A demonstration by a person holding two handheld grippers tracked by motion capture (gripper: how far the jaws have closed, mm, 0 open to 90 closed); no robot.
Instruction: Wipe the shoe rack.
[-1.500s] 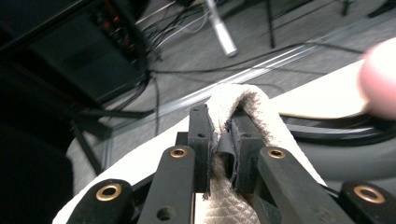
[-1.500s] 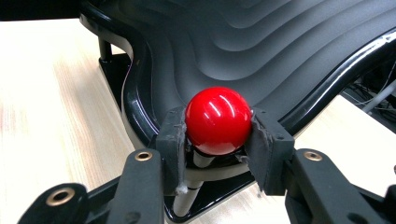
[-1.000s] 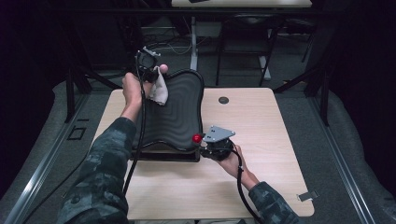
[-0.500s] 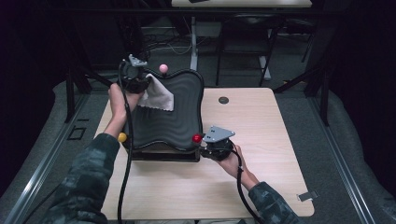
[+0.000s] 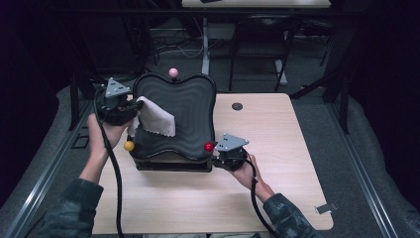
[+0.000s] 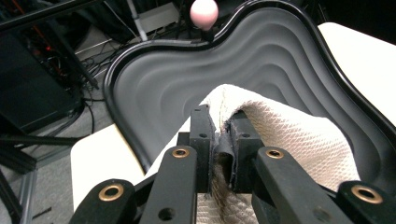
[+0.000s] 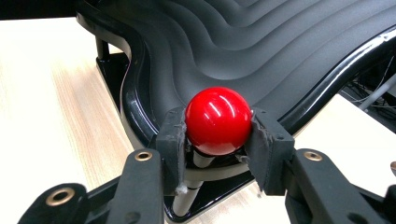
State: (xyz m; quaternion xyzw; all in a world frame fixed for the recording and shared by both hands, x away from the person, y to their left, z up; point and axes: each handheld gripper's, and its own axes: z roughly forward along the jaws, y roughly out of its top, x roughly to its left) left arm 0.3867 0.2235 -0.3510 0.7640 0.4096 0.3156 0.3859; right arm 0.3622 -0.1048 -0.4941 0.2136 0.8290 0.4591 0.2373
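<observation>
A black ribbed tray (image 5: pixel 190 106) with wavy ridges stands on a base on the wooden table, with ball knobs at its corners. My left gripper (image 5: pixel 130 108) at the tray's left edge is shut on a white waffle cloth (image 5: pixel 156 118), which drapes onto the ridges. In the left gripper view the cloth (image 6: pixel 289 135) is pinched between the jaws, with the pink knob (image 6: pixel 204 12) beyond. My right gripper (image 5: pixel 214 154) at the tray's near right corner is shut on the red ball knob (image 7: pixel 218 120). A yellow knob (image 5: pixel 129 146) sits at the near left corner.
The light wooden table (image 5: pixel 277 139) has a small round black grommet (image 5: pixel 237 106) behind the right hand. A small clip (image 5: pixel 325 208) lies near the front right edge. Dark frames, cables and another desk stand beyond the far edge.
My left gripper has carried the cloth leftward and nearer along the tray, from the far left corner to its left edge. The right gripper has kept still on the red knob.
</observation>
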